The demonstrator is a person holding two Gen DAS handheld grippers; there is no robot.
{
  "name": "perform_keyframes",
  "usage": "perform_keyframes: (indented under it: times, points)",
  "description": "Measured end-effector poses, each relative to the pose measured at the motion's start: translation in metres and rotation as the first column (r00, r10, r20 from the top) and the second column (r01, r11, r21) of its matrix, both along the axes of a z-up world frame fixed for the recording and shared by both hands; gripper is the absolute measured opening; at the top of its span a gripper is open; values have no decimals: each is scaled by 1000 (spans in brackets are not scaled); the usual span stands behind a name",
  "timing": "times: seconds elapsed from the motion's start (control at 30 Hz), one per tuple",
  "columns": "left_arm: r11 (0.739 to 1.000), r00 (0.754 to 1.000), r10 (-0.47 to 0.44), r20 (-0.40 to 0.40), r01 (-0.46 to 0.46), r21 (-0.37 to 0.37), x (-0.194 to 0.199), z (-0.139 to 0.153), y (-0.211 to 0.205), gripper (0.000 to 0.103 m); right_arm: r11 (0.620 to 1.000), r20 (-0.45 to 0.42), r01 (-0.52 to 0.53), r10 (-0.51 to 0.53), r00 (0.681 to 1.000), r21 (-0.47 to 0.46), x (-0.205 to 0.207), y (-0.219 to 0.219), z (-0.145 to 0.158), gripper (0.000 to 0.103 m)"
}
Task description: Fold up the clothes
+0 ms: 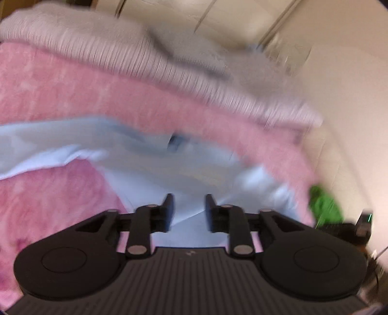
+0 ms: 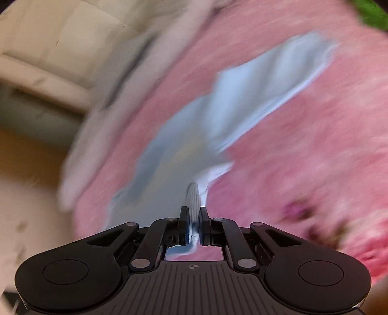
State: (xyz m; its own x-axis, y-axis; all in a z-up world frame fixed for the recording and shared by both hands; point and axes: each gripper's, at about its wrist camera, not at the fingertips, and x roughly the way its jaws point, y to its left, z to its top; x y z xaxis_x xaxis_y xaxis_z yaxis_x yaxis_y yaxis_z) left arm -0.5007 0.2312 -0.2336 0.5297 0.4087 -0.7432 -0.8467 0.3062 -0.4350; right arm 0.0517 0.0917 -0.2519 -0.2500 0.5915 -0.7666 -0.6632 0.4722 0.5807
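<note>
Each camera sat just behind its own claw, looking steeply down from close above. Both views shared the pale blue garment [image 1: 184, 174] [image 2: 194, 135] on the pink blanket [image 1: 60, 84] [image 2: 303, 145], with a green cloth [image 1: 325, 206] [image 2: 373, 12] at four o'clock for the left, one o'clock for the right.

Cream sofa [image 2: 48, 55], tan floor [image 2: 29, 150], pale wall [image 1: 351, 97].
</note>
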Motion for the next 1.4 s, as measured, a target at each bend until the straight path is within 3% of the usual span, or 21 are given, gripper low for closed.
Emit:
perform_keyframes:
  times: [0.07, 0.13, 0.17, 0.23, 0.3, 0.43, 0.47, 0.67, 0.7, 0.77, 0.8, 0.9, 1.07, 1.17, 1.2, 1.23, 1.27, 1.33, 1.4]
  points:
    - [995, 998, 45, -46, -49, -86, -5, -26, -15, 31, 994, 116, -46, 58, 992, -104, 0, 8, -10, 15]
    - [972, 992, 130, -12, -129, -196, -15, -64, -28, 31, 977, 144, -87, 116, 983, -192, -5, 8, -30, 28]
    - [948, 983, 186, 12, -176, -264, -19, -85, -31, 31, 971, 133, -98, 130, 983, -219, -6, 5, -40, 36]
    - [890, 946, 310, 94, -254, -380, -21, -121, -39, 31, 967, 73, -90, 110, 991, -237, -4, -7, -61, 43]
    - [837, 889, 424, 169, -314, -449, -18, -146, -42, 31, 966, 38, -36, 47, 998, -255, 0, -20, -79, 45]
    - [774, 791, 555, 260, -376, -510, 9, -182, -30, 33, 965, -89, 92, -117, 989, -246, 16, -38, -103, 48]
    - [762, 778, 573, 260, -388, -518, 18, -189, -25, 33, 964, -130, 126, -160, 979, -234, 20, -41, -108, 49]
    - [712, 775, 608, 175, -434, -552, 58, -225, -6, 30, 923, -293, 333, -378, 878, -193, 34, -39, -120, 50]
    - [711, 776, 608, 168, -439, -549, 62, -229, -4, 28, 913, -313, 359, -404, 860, -192, 36, -38, -122, 51]
    - [723, 784, 599, 166, -439, -533, 65, -229, -2, 10, 897, -342, 398, -441, 830, -192, 39, -36, -126, 51]
    - [737, 796, 582, 168, -429, -522, 65, -227, 0, 10, 896, -348, 403, -444, 826, -186, 39, -34, -127, 51]
    - [776, 825, 534, 183, -393, -493, 60, -215, 4, 9, 927, -319, 338, -373, 871, -162, 36, -21, -124, 51]
    - [817, 856, 479, 195, -353, -457, 46, -193, 10, 9, 969, -157, 242, -246, 957, -42, 25, -15, -81, 51]
    - [827, 864, 459, 206, -332, -454, 43, -190, 13, 8, 988, -68, 118, -126, 990, -104, 11, 4, -82, 50]
    - [830, 864, 456, 214, -326, -452, 41, -187, 13, 8, 988, -38, 84, -90, 995, -130, 6, 9, -86, 47]
    - [835, 864, 451, 225, -319, -449, 35, -182, 11, 8, 989, -11, 50, -52, 999, -140, 0, 11, -86, 36]
    - [841, 861, 449, 240, -316, -439, 26, -173, 3, 8, 991, 14, 15, -13, 1000, -134, -6, 10, -83, 12]
    - [852, 857, 451, 248, -331, -406, -2, -151, -18, 8, 990, 76, -64, 74, 994, -128, -18, 2, -74, 12]
    - [858, 859, 457, 231, -357, -370, -34, -129, -44, 8, 976, 166, -168, 189, 968, -136, -30, -17, -58, 9]
